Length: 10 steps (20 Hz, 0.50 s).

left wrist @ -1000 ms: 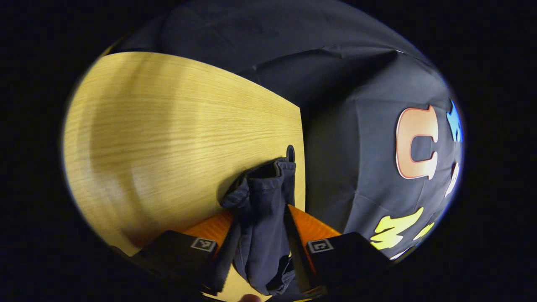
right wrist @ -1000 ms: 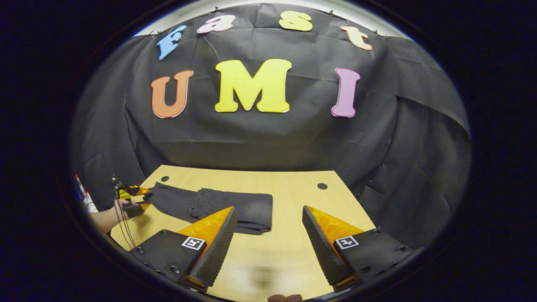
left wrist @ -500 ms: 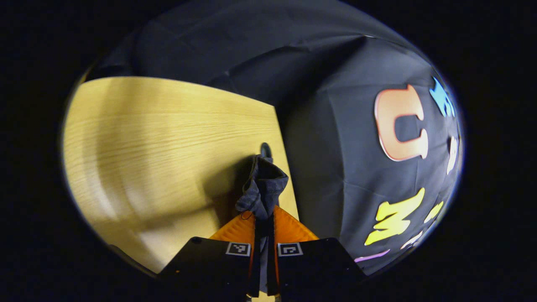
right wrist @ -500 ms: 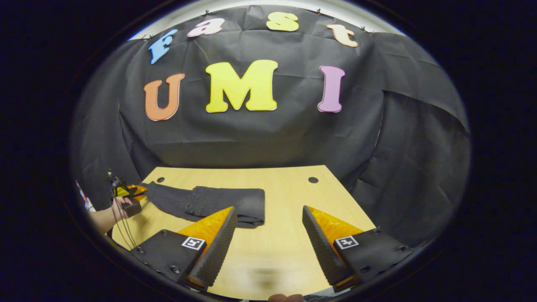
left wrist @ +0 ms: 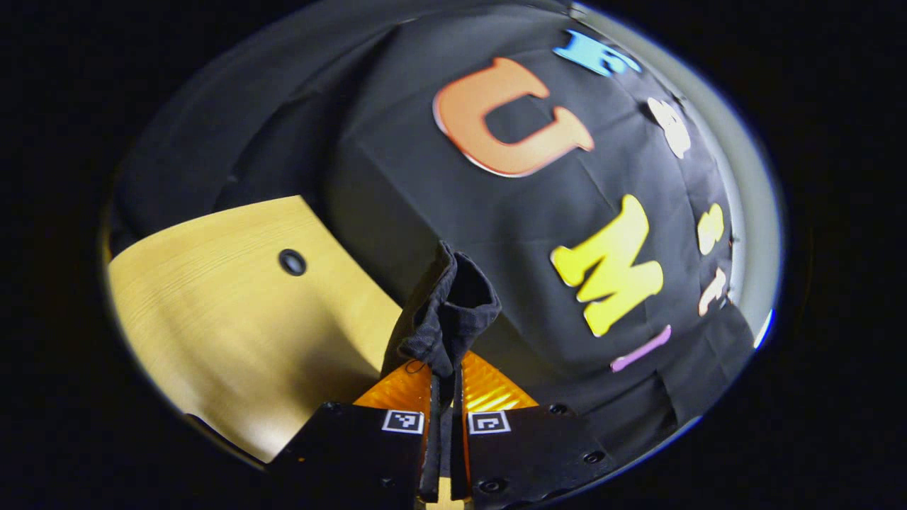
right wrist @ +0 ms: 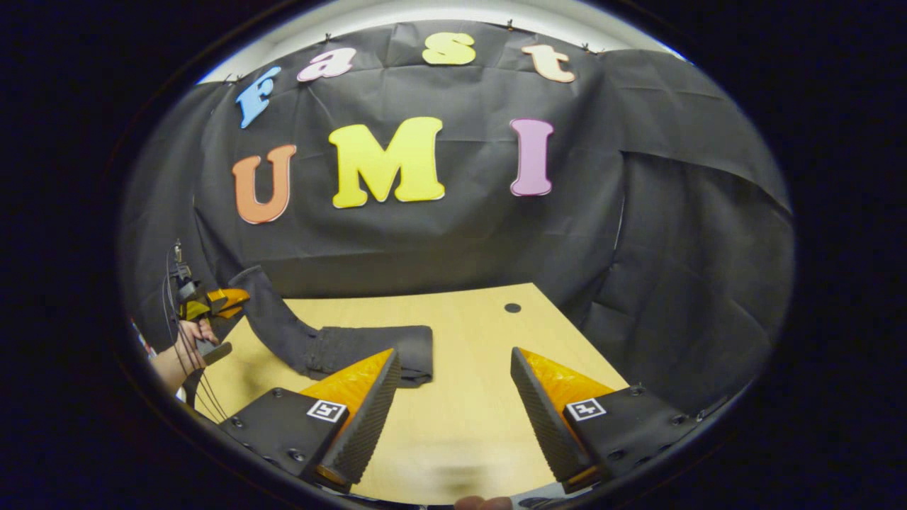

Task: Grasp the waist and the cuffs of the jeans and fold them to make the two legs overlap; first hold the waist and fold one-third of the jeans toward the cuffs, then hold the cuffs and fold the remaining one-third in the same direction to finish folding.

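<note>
The left gripper [left wrist: 445, 379] has its two fingers pressed together on the cuffs [left wrist: 448, 312] of the jeans, and a bunched end of dark cloth sticks out past the tips. In the left gripper view the cuffs are lifted off the table [left wrist: 234, 319], near its far edge, with a small round hole [left wrist: 292, 262] in the wood off to the left.

In the right gripper view the same gripper shows at the far left, held by a hand [right wrist: 186, 347], with thin cables hanging beside it. From its tips a leg of the jeans [right wrist: 340, 348] slopes down to the table, where the rest lies flat as a folded dark band running toward the middle of the table, closer to the left edge than the right.

The right gripper [right wrist: 455, 418] stands wide open with nothing between its fingers, above bare wood at the near edge of the table. Its left finger overlaps the near end of the folded jeans in the picture; I cannot tell if it touches them.
</note>
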Each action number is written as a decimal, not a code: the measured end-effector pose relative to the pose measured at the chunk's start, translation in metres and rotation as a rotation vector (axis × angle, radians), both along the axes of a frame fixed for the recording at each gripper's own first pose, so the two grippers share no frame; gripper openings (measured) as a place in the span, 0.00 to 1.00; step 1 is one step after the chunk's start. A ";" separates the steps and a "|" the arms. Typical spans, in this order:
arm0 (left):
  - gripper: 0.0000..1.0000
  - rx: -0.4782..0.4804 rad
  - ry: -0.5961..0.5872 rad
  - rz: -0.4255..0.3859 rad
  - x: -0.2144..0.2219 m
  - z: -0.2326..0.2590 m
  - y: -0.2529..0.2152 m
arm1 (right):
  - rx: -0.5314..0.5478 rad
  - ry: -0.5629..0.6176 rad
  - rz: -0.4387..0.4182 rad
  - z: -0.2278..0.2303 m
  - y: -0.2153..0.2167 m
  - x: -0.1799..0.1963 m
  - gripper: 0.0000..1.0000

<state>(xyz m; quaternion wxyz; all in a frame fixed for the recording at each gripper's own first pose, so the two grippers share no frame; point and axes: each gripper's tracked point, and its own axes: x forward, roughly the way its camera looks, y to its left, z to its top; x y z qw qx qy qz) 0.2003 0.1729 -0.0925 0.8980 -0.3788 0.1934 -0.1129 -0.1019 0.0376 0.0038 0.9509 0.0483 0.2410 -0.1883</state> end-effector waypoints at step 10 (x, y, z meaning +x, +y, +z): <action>0.09 0.413 -0.086 -0.354 -0.029 -0.029 -0.196 | -0.004 -0.006 -0.191 0.000 -0.035 -0.062 0.96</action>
